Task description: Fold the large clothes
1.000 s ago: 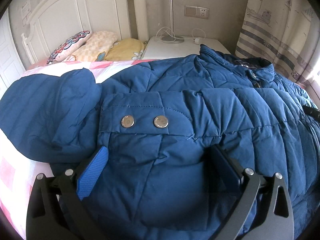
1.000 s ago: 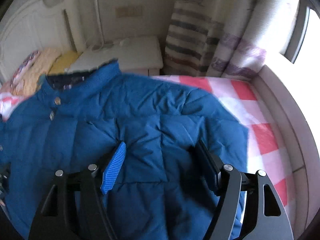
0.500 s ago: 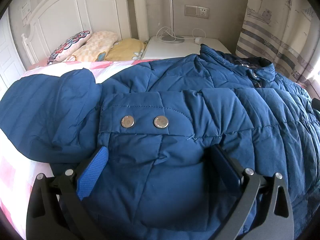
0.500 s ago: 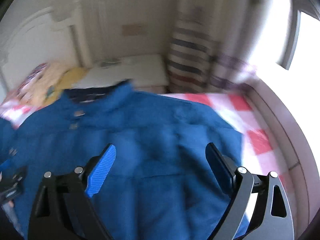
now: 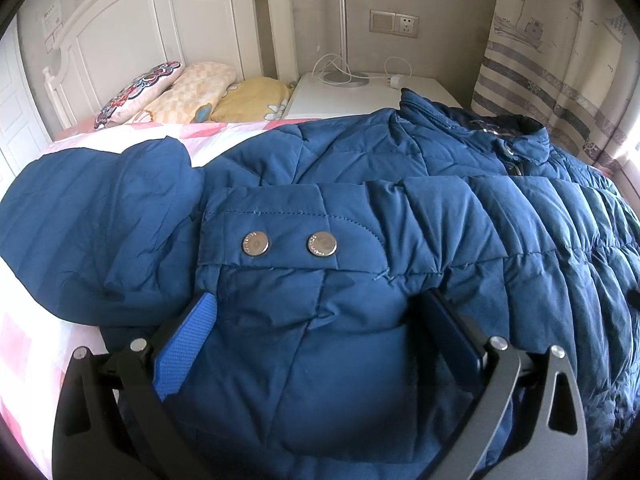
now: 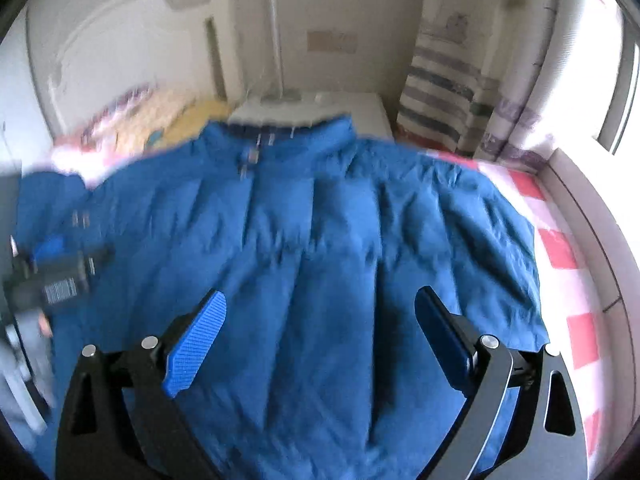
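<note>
A blue padded jacket (image 5: 360, 208) lies spread on the bed, collar toward the nightstand. One sleeve is folded across its front, the cuff with two metal snaps (image 5: 288, 244) facing me. My left gripper (image 5: 320, 312) rests low on that sleeve, jaws wide, puffy fabric bulging between the fingers without clear pinching. In the right wrist view the jacket (image 6: 320, 220) fills the middle, blurred. My right gripper (image 6: 320, 312) hovers over its lower body, jaws opening, nothing clamped between them. The left gripper (image 6: 56, 264) shows at that view's left edge.
Pink and white checked bedding (image 6: 560, 248) shows right of the jacket. Pillows (image 5: 180, 92) lie against a white headboard (image 5: 160, 20). A white nightstand (image 5: 368, 92) with a lamp base and cables stands behind the collar. A striped curtain (image 5: 560, 80) hangs at the right.
My right gripper's jaws spread wider and it swung left, so the collar sits mid-view and the left gripper has come into sight. The left gripper and sleeve have not moved.
</note>
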The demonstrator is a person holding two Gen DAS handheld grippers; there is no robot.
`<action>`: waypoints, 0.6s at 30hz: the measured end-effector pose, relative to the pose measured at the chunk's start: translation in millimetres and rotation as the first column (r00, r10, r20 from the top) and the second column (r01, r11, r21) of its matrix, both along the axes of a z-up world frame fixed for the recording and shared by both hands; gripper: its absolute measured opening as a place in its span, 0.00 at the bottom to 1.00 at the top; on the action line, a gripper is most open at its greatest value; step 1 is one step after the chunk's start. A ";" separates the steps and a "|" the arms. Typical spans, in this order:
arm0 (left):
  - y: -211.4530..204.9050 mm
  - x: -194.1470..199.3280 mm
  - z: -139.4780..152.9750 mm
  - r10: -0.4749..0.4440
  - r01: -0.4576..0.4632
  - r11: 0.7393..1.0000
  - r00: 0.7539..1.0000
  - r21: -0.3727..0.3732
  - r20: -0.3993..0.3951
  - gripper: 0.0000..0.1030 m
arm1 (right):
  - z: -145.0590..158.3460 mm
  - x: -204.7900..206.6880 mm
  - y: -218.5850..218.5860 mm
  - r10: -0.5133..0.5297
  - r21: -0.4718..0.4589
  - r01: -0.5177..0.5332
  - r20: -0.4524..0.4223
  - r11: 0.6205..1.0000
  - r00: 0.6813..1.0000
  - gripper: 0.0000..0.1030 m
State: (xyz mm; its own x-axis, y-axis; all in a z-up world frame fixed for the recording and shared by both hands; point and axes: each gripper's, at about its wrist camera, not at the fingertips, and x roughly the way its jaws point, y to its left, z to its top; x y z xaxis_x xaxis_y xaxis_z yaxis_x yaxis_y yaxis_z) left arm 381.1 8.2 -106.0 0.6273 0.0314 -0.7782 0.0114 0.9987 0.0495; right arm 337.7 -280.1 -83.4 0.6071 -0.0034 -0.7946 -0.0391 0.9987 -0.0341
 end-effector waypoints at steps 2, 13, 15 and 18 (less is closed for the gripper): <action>0.0 -0.5 0.2 0.000 0.000 1.000 1.000 -0.001 0.001 0.98 | -6.1 1.2 0.4 -0.001 0.005 0.001 0.003 1.000 1.000 0.89; 0.5 -1.4 0.8 -0.001 0.001 1.000 1.000 -0.003 0.006 0.98 | -10.1 -21.7 13.1 -0.023 -0.040 0.024 0.028 0.999 0.999 0.89; 6.2 -6.3 5.8 -0.012 0.013 0.999 0.999 -0.030 0.030 0.98 | -11.6 -20.1 13.5 -0.026 -0.042 0.027 0.023 0.999 0.999 0.89; 37.7 -18.7 21.0 0.016 -0.004 0.987 0.997 -0.163 0.076 0.90 | -11.1 -21.0 11.2 -0.026 -0.028 0.027 0.028 0.999 0.999 0.89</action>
State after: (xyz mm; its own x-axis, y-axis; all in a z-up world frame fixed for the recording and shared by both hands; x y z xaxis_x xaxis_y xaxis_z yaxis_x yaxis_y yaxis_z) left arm 362.5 45.9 -85.0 0.6859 -0.0853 -0.7227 0.0040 0.9935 -0.1135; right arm 316.8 -268.8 -94.5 0.6286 -0.0422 -0.7766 -0.0114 0.9979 -0.0635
